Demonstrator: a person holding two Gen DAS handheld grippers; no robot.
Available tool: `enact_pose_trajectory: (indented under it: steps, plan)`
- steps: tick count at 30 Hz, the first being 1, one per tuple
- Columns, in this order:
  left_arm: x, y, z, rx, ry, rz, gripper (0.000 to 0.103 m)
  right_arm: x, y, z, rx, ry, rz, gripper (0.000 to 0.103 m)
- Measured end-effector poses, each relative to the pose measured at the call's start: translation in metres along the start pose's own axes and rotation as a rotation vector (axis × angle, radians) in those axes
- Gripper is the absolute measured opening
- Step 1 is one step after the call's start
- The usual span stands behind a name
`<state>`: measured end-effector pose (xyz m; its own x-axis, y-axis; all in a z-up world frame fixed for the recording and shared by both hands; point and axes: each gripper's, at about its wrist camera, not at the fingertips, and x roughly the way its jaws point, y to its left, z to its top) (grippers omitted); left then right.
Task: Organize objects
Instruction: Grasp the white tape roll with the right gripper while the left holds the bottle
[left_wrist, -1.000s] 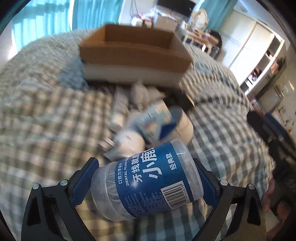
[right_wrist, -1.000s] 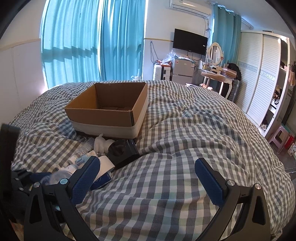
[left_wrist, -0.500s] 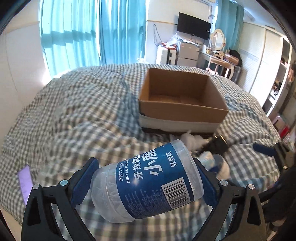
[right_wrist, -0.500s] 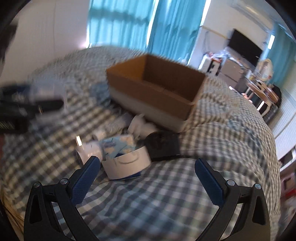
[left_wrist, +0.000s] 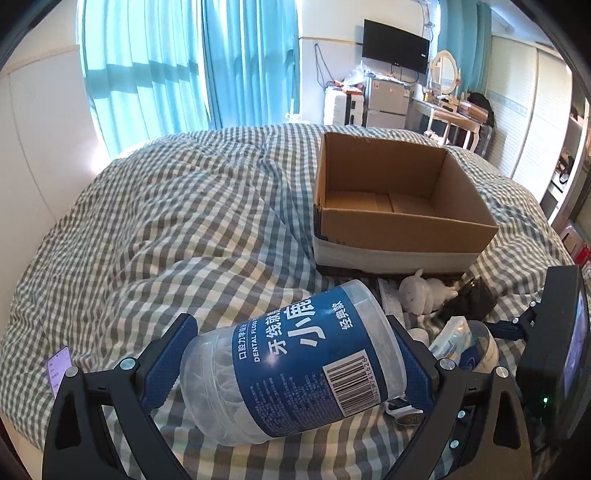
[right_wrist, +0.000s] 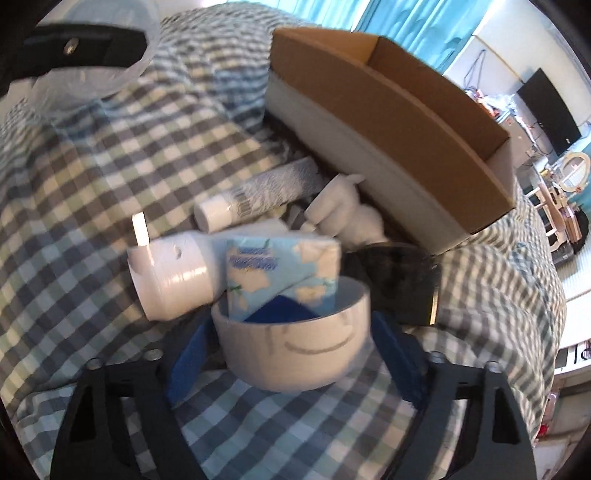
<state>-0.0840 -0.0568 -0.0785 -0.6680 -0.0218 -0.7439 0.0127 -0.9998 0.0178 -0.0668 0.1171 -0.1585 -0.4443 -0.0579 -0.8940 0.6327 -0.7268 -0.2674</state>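
Note:
My left gripper (left_wrist: 291, 365) is shut on a clear dental floss jar (left_wrist: 295, 365) with a blue label, held above the bed. The open cardboard box (left_wrist: 402, 225) sits ahead to the right and looks empty. My right gripper (right_wrist: 291, 354) is open, its jaws on either side of a white bowl-like tub (right_wrist: 291, 354); I cannot tell if they touch it. A blue tissue pack (right_wrist: 284, 269) rests in the tub. Beside it lie a white bottle (right_wrist: 173, 273), a tube (right_wrist: 266, 192), a white animal figure (right_wrist: 343, 214) and a black object (right_wrist: 399, 280).
The checked quilt (left_wrist: 166, 229) covers the whole bed. A phone (left_wrist: 59, 365) lies at the bed's left edge. The right gripper's body (left_wrist: 554, 347) shows at the right in the left wrist view. Curtains, a television and a wardrobe stand beyond the bed.
My left gripper has lifted with the jar and now looks toward the box. My right gripper has dropped down to the pile and now straddles the white tub.

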Motion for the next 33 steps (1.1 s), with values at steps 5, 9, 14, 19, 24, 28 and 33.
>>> enact_pose_trajectory:
  steps: [5,9,14,19,24,28,33]
  plan:
    - [0.004,-0.001,-0.002,0.002,0.004,-0.01,0.099,-0.011,0.0,-0.007,0.019,-0.039,-0.015,0.08]
    - [-0.001,-0.002,-0.004,0.002,-0.003,-0.016,0.099,-0.042,-0.022,-0.015,0.143,-0.158,-0.023,0.08]
    - [-0.013,-0.006,-0.004,0.001,-0.02,-0.028,0.099,-0.089,-0.052,-0.027,0.342,-0.367,0.01,0.08]
    - [-0.03,-0.013,0.0,0.026,-0.056,-0.027,0.099,-0.112,-0.055,-0.02,0.395,-0.443,-0.006,0.08]
    - [-0.045,-0.02,0.008,0.047,-0.089,-0.026,0.099,-0.131,-0.05,-0.024,0.39,-0.472,-0.029,0.08]
    - [-0.053,-0.025,0.02,0.062,-0.108,-0.037,0.099,-0.143,-0.054,-0.015,0.391,-0.49,-0.049,0.08]
    - [-0.057,-0.034,0.04,0.08,-0.129,-0.057,0.099,-0.155,-0.066,-0.002,0.399,-0.505,-0.067,0.08]
